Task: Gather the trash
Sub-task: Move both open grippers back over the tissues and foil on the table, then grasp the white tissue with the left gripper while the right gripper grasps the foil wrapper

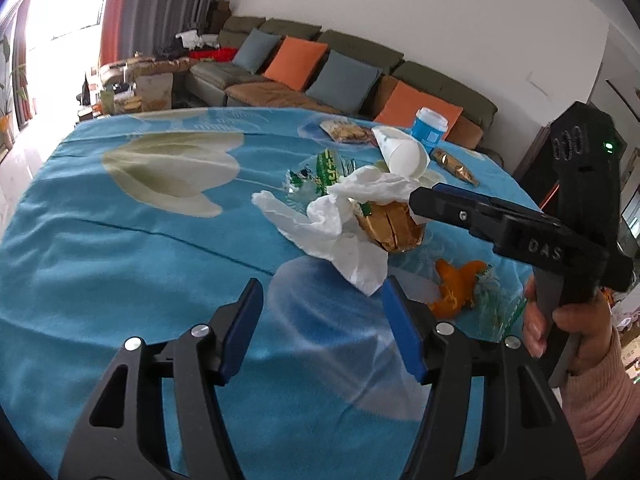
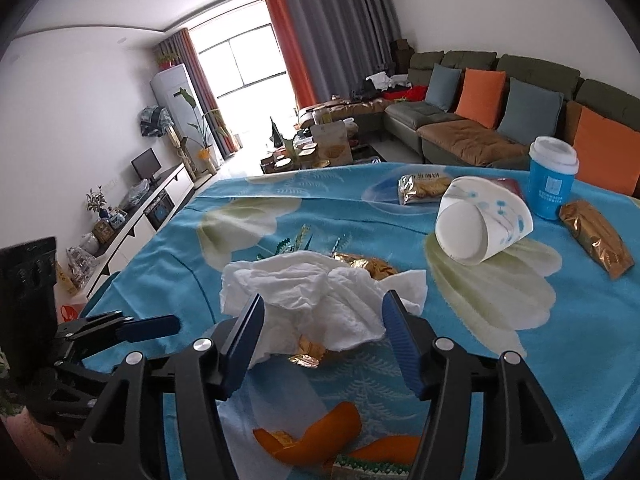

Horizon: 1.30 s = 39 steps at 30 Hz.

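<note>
Right gripper, fingers wide, straddles the tissue mid-table, positioned to grasp; left gripper waits wide, empty.

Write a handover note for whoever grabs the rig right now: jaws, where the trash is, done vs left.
Left gripper: jaws open, empty, above the blue tablecloth, short of the pile.
Right gripper: jaws open, straddling the crumpled white tissue; not closed on it.
Trash, all on the table: tissue draped over a gold wrapper; green wrapper behind it; orange peel at the near edge; tipped white paper cup; gold packet; biscuit packet; upright blue cup with lid.
Done: nothing collected as far as visible.
Left: everything. No bin in either view.
</note>
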Tool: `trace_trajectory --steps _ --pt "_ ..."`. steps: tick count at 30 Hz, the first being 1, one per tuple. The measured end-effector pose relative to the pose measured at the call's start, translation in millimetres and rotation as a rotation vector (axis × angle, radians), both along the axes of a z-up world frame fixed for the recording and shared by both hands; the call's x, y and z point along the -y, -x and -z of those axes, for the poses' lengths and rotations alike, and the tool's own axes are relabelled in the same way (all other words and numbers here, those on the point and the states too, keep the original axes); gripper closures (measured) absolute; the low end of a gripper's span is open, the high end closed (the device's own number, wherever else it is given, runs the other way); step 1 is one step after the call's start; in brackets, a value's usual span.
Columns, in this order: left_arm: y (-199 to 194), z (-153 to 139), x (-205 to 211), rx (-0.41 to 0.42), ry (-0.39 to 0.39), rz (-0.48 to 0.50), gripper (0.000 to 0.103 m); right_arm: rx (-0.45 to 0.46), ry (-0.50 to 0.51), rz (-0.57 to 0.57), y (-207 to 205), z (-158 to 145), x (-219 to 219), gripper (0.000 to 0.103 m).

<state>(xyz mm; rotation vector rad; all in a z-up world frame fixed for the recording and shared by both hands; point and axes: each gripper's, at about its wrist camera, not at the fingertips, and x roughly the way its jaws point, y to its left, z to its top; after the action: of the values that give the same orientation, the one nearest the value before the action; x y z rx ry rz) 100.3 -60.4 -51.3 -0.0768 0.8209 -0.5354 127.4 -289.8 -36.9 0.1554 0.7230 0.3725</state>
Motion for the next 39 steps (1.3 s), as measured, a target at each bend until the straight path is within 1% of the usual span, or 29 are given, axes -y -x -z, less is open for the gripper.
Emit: trace_trajectory --steps 4,6,8,9,11,12,14,15,16,21,25,30,36,39 --pt "-12.1 1.5 11.9 -0.031 -0.005 0.014 0.042 -0.014 -0.002 -0.002 -1.7 3.6 1.7 0.046" --pt "-17.3 2.3 17.9 -0.043 -0.012 0.022 0.044 -0.022 -0.008 -0.001 -2.2 5.5 3.8 0.054" --pt "-23.6 5.1 22.3 -0.067 -0.011 0.029 0.047 -0.033 -0.014 -0.002 -2.7 7.4 6.5 0.068" --pt "-25.9 6.9 23.9 -0.079 -0.008 0.033 0.050 -0.035 -0.016 0.000 -2.5 7.9 7.6 0.070" --pt "-31.4 12.2 26.2 -0.110 -0.004 0.037 0.061 -0.032 -0.024 0.000 -1.5 7.6 9.8 0.078" --pt "-32.6 14.4 26.8 -0.120 -0.003 0.037 0.068 -0.030 -0.027 0.000 -0.8 7.1 10.7 0.080" --pt "-34.3 16.5 25.9 -0.125 0.000 0.030 0.076 -0.021 -0.036 0.002 1.0 5.4 13.8 0.090" --pt "-34.4 16.8 26.0 -0.125 0.002 0.032 0.089 -0.015 -0.040 0.002 2.8 3.7 15.4 0.092" --pt "-34.1 17.3 25.6 -0.126 0.003 0.037 0.097 -0.009 -0.043 0.003 3.9 2.4 16.8 0.094" --pt "-26.9 14.5 19.3 -0.106 0.016 0.033 0.097 0.015 -0.082 0.002 10.9 -8.2 24.3 0.096" --pt "-15.6 2.0 8.8 -0.055 0.037 0.028 0.097 0.046 -0.099 -0.013 17.5 -20.5 23.3 0.096" --pt "-0.8 -11.8 -5.5 -0.001 0.037 0.020 0.098 0.068 -0.128 -0.027 21.8 -30.8 25.0 0.096" --pt "16.1 -27.0 -32.8 0.047 0.066 0.016 0.098 0.081 -0.160 -0.045 25.0 -40.3 23.6 0.096" --pt "22.3 -30.1 -43.3 0.058 0.075 0.006 0.098 0.073 -0.220 -0.071 24.8 -39.2 25.3 0.094"
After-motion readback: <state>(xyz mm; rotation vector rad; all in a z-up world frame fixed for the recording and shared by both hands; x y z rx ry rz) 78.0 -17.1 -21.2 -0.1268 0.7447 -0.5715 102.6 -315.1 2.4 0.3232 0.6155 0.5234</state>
